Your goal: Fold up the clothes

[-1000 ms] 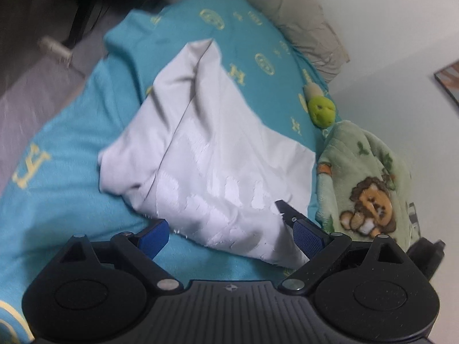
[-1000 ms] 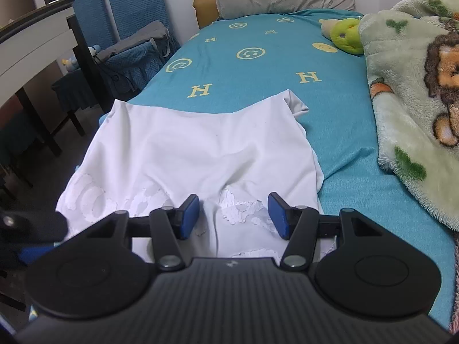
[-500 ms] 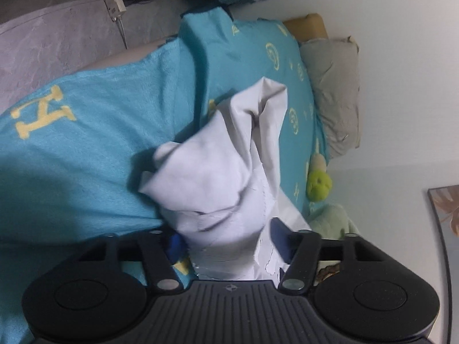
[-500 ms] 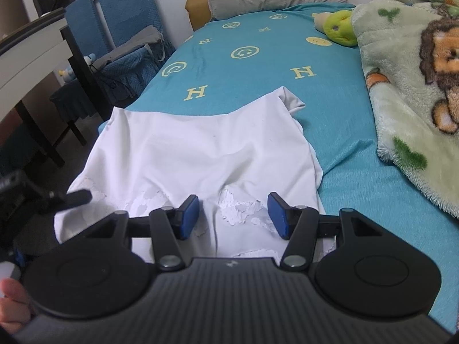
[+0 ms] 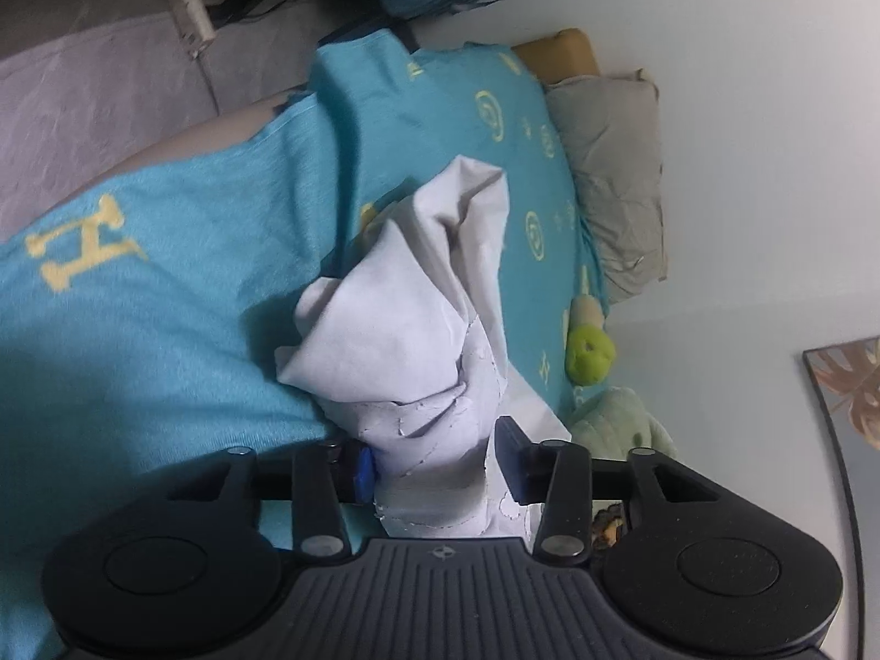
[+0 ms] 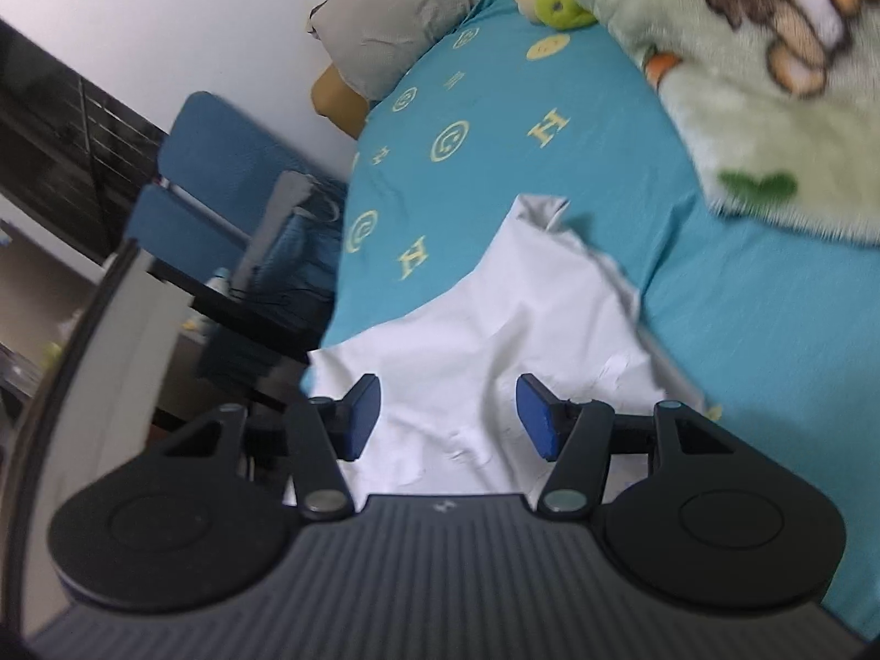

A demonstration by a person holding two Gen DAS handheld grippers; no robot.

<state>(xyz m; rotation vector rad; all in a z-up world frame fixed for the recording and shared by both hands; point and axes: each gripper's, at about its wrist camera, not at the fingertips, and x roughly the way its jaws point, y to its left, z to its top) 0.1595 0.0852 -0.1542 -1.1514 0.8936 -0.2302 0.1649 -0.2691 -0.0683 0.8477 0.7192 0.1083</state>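
A white garment lies on the teal bed sheet. In the left wrist view its near edge is bunched up into a crumpled ridge between the pads of my left gripper. Both pads touch the cloth, and the jaws are opening slightly. In the right wrist view the white garment spreads out below my right gripper. Its blue pads stand well apart and are opening a little, with cloth showing in the gap and neither pad pressing on it.
A grey pillow and a green plush toy lie at the head of the bed. A green lion blanket covers the wall side. Blue chairs and a dark desk stand beside the bed, where the floor shows.
My left gripper closed from wide open onto the garment's near edge and rolled, gathering the flat cloth into a bunch. My right gripper rolled, and the cloth's far corner drew inward.
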